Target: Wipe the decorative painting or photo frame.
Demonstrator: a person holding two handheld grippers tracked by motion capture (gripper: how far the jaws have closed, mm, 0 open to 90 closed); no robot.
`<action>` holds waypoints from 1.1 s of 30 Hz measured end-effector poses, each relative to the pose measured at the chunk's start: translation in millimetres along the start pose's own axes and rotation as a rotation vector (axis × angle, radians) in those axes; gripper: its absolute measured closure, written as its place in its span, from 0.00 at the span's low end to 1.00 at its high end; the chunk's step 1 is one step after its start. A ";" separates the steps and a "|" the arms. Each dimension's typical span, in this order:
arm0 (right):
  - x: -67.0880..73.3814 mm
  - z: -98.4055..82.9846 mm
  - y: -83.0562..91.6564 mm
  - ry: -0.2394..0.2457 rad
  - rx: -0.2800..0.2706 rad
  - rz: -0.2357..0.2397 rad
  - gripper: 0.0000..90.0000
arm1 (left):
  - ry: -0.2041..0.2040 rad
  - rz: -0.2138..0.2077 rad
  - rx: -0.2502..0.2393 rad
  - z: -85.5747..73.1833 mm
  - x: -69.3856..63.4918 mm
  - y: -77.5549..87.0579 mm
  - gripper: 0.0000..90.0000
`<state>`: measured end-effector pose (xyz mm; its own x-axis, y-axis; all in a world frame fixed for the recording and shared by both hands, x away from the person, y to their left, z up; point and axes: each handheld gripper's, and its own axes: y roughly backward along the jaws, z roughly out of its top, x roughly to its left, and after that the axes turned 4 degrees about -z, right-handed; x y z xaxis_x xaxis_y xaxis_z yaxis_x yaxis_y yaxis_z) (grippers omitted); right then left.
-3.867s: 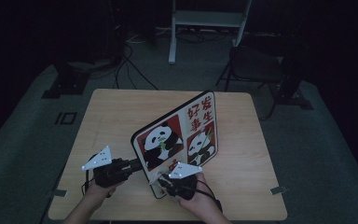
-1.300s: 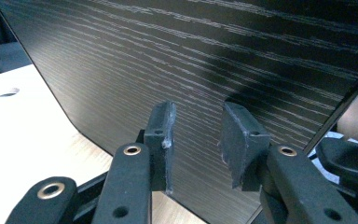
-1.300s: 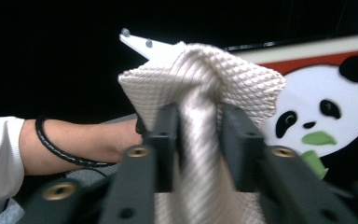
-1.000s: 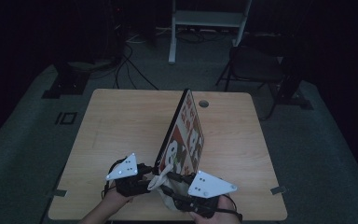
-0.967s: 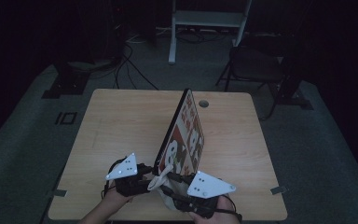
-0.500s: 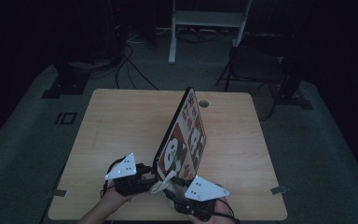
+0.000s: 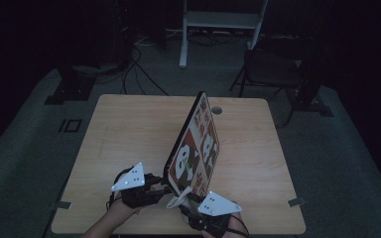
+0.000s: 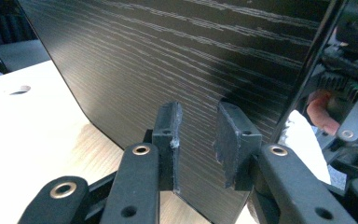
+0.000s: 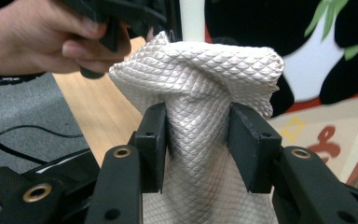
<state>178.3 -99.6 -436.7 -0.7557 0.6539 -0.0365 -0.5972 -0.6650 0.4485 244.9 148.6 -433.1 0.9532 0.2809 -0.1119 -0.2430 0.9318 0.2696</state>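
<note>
**Helper:** Dark room all around, right? What do I look at first?

**Me:** Yes, dark floor, some cables and a chair far back. I see a light wooden table (image 7: 129, 129) in the middle. On it stands a big flat board (image 7: 198, 148), tipped up on its near edge. One side has panda pictures in red, black and white. The other side is black with thin wood lines (image 8: 177, 56).

**Helper:** Where are the two grippers?

**Me:** Both are at the near edge of the table, close to the bottom corner of the board. My left gripper (image 7: 154, 187) is on the black side of the board. My right gripper (image 7: 191, 201) is on the panda side, just beside it.

**Helper:** What does the left one hold?

**Me:** Its jaws sit right at the board's black face (image 8: 196, 135), with a small gap between the pads. They have just been closing a little. I cannot tell if they pinch the board's edge or only rest against it.

**Helper:** And the right one?

**Me:** It pinches a white cloth (image 9: 200, 93) with a little diamond pattern. The cloth is bunched up between the two pads (image 9: 154, 140) and puffs out above them. Its top touches the panda side of the board (image 9: 317, 70). The jaws have just opened a bit, but the cloth is gripped between them.

**Helper:** Anything else?

**Me:** A hand (image 9: 37, 37) holds the other gripper, at the top left of the right gripper view.
</note>
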 end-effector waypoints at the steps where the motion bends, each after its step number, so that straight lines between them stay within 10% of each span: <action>1: 0.0 0.0 0.0 0.000 0.000 0.000 0.64 | 0.000 0.000 0.000 0.0 0.0 0.0 0.79; 33: -13.0 -66.0 -24.3 -0.101 0.231 0.006 0.64 | -0.007 0.005 -0.004 -1.2 2.4 1.3 0.75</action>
<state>184.8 -115.8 -506.0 -0.7215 0.6905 0.0514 -0.5065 -0.5770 0.6407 246.7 150.8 -434.2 0.9533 0.2835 -0.1039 -0.2480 0.9315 0.2661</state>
